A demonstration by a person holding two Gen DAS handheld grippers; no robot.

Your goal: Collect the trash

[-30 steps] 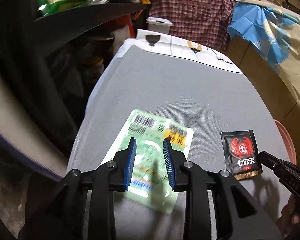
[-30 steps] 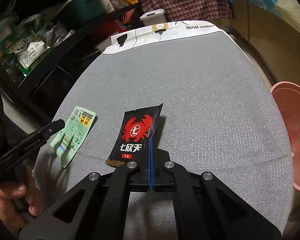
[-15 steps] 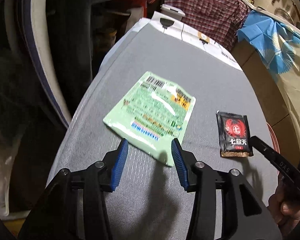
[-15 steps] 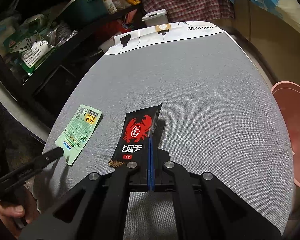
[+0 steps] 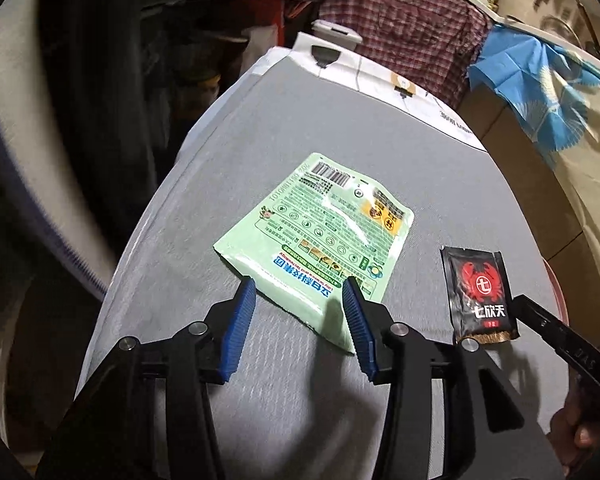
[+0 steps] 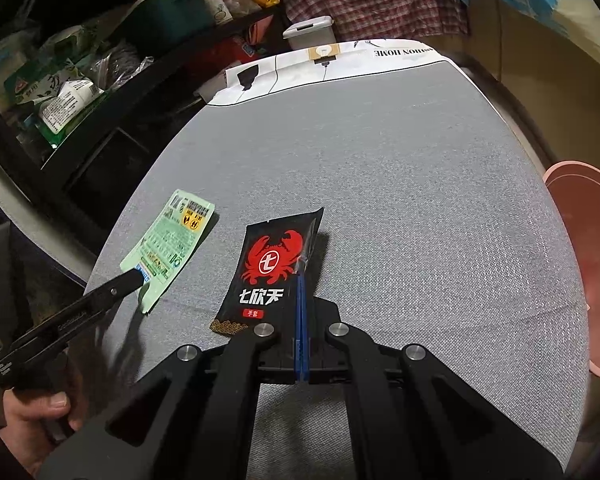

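step: grabbing trash | left gripper (image 5: 298, 300) jaws closing around green packet (image 5: 320, 236) near edge, left of black sachet (image 6: 274, 270) | right gripper (image 6: 302, 280) pinched sachet edge | next: likely clamp, lift.

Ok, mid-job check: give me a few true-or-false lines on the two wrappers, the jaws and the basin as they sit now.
1. The right gripper is shut on the black packet's edge. True.
2. The green wrapper is already in the pink basin. False: it lies on the grey table, and the basin stands off the table's right side.
3. The left gripper has the green wrapper clamped. False: its jaws are closing with the wrapper's near edge between them, and the pads do not press on it yet.
4. The black packet shows a red crab. True.
5. The two wrappers overlap. False: they lie apart, with bare table between them.
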